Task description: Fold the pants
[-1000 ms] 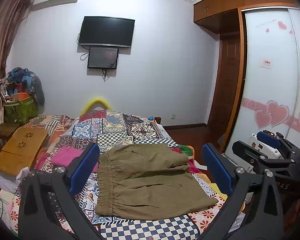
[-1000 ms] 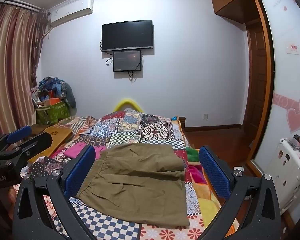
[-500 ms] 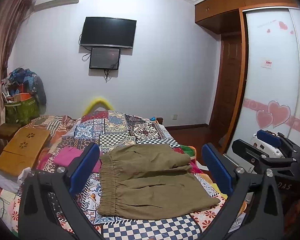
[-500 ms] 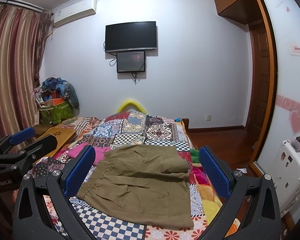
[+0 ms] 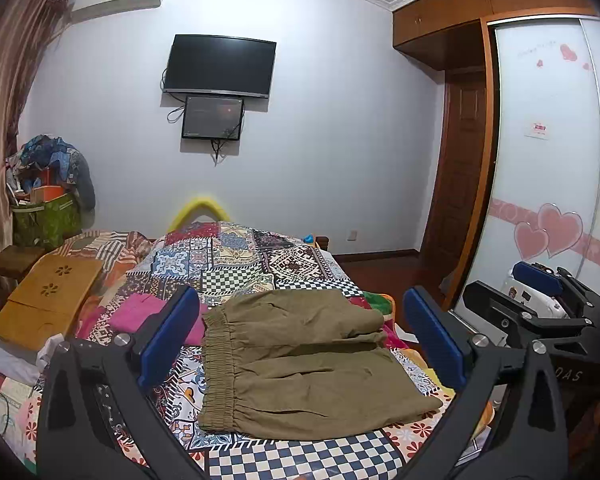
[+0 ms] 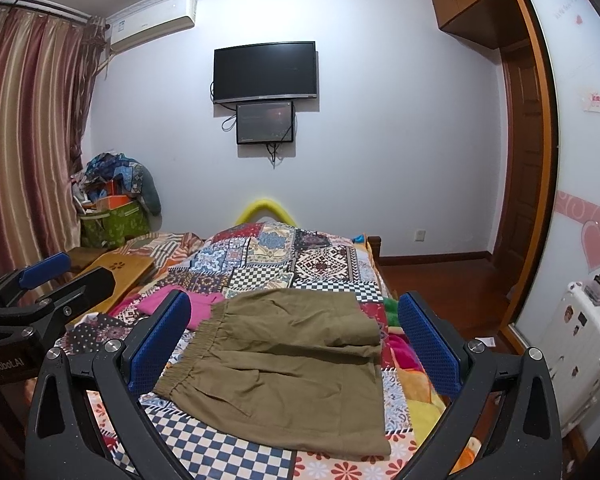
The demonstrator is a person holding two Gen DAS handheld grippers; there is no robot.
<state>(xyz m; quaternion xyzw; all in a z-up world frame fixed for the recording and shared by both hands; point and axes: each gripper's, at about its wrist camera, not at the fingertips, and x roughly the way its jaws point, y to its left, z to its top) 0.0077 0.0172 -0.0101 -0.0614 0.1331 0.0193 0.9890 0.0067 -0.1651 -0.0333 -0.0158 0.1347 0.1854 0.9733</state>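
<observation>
Pants (image 5: 300, 364) are lying flat on the quilt (image 5: 236, 256), just ahead of the left gripper (image 5: 300, 344) and framed between its two blue pads (image 5: 168, 336). This gripper is standing spread wide and is holding nothing. The waistband is sitting toward its left pad, the leg ends toward its right pad. The far leg is lying in a doubled layer on top. To the right of this gripper, the right gripper is showing at the side.

In the right wrist view, the pants (image 6: 284, 372) are again lying ahead of the right gripper (image 6: 296, 344), which is also spread wide and empty. The leg hems are reaching past its right pad (image 6: 428, 344), near the bed edge. A pink cloth (image 6: 180, 304) is lying just beside the waistband, behind the left pad.

Risks, as I am judging: a pinch may be taking only the top layer, so the fold is coming out uneven; it may also be catching the quilt or the pink cloth; a pull toward the right may be dragging the hems off the bed.
</observation>
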